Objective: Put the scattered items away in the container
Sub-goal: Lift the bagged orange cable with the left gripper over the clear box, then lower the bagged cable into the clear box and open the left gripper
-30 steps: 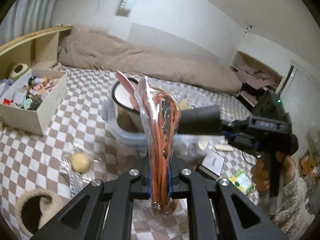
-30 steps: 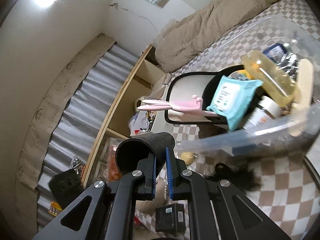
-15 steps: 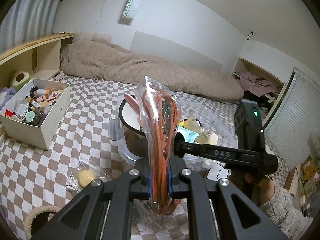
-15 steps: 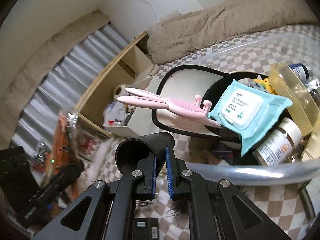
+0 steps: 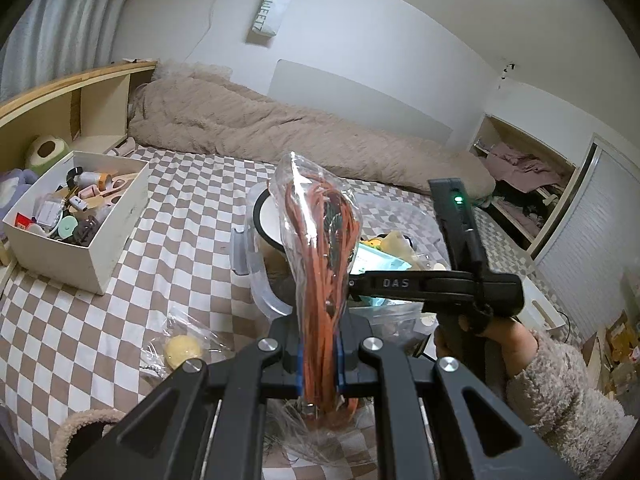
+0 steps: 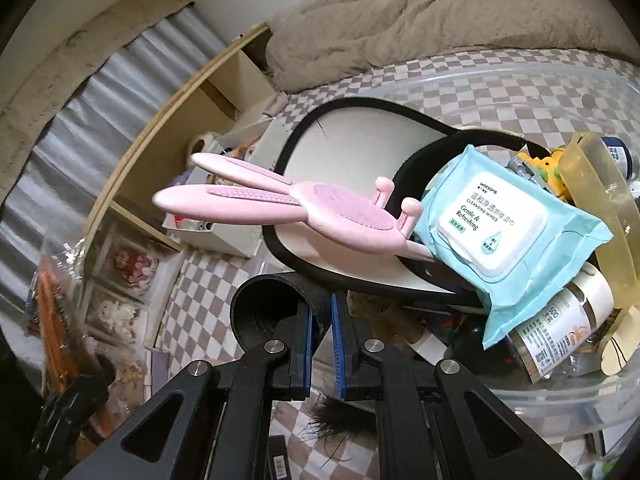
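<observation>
Orange cord (image 5: 320, 280) in clear bag. Bedsheet (image 5: 80, 320) brown/white check. Blanket (image 5: 280, 136) beige. Bunny holder (image 6: 280, 208) pink, wipes pack (image 6: 508, 232) light blue, white lid. Black tube (image 6: 264, 312). Claw pads (image 6: 308, 340) blue.

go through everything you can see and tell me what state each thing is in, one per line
Left hand-held gripper: shut on the bag of orange cord.
Bag of orange cord: held upright, off the bed.
Right hand-held gripper: shut on the black tube.
Black tube: held, open end toward the camera.
Clear bin: lidless, nearly full.
Wipes pack: flap closed.
White box: open, full.
</observation>
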`<action>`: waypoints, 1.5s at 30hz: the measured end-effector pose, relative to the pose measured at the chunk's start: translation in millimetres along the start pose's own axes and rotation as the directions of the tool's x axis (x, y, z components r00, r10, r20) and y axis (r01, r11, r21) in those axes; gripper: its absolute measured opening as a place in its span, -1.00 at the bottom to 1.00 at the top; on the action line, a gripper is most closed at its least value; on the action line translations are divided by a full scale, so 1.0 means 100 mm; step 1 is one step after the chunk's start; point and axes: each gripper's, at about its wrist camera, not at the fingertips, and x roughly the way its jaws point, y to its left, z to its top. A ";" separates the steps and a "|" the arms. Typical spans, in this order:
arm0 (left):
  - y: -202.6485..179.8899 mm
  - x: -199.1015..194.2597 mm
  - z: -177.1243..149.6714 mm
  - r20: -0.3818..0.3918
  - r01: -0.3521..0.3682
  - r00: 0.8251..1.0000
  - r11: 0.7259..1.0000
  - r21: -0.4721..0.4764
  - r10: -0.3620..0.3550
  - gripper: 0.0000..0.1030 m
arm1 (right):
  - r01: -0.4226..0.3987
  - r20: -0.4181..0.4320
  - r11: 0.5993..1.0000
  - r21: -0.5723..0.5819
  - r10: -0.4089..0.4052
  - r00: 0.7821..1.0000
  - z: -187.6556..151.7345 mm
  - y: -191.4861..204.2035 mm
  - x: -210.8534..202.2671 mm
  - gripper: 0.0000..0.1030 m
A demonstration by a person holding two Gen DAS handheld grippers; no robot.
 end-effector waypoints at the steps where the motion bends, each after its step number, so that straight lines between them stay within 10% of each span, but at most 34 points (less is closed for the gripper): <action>1: 0.00 0.00 0.00 0.000 -0.002 1.000 1.000 0.001 0.002 -0.78 | 0.013 -0.005 1.000 -0.003 -0.013 1.000 0.00 0.00 0.02 -0.82; 12: -0.05 0.04 0.02 -0.004 -0.011 1.000 1.000 -0.002 0.011 -0.78 | 0.138 -0.061 0.988 -0.066 -0.142 0.988 0.06 0.05 0.21 -0.82; 21: -0.13 0.14 0.07 -0.020 -0.015 1.000 1.000 0.008 0.015 -0.78 | -0.012 -0.071 0.996 0.083 0.018 0.997 0.05 -0.20 -0.12 -0.79; 32: -0.43 0.53 0.22 -0.037 0.024 0.999 0.995 0.097 -0.021 -0.78 | -0.017 0.057 0.995 0.102 0.011 0.998 0.06 -0.56 -0.99 -0.78; 40: -0.88 0.96 0.36 -0.088 0.007 0.996 0.921 0.390 0.029 -0.78 | 0.003 0.077 0.991 0.136 -0.014 0.997 -0.03 -0.93 -1.20 -0.78; 45: -1.16 1.22 0.28 -0.096 -0.012 0.991 0.793 0.608 0.089 -0.78 | -0.011 0.122 0.985 0.169 -0.010 0.992 -0.01 -1.08 -1.34 -0.78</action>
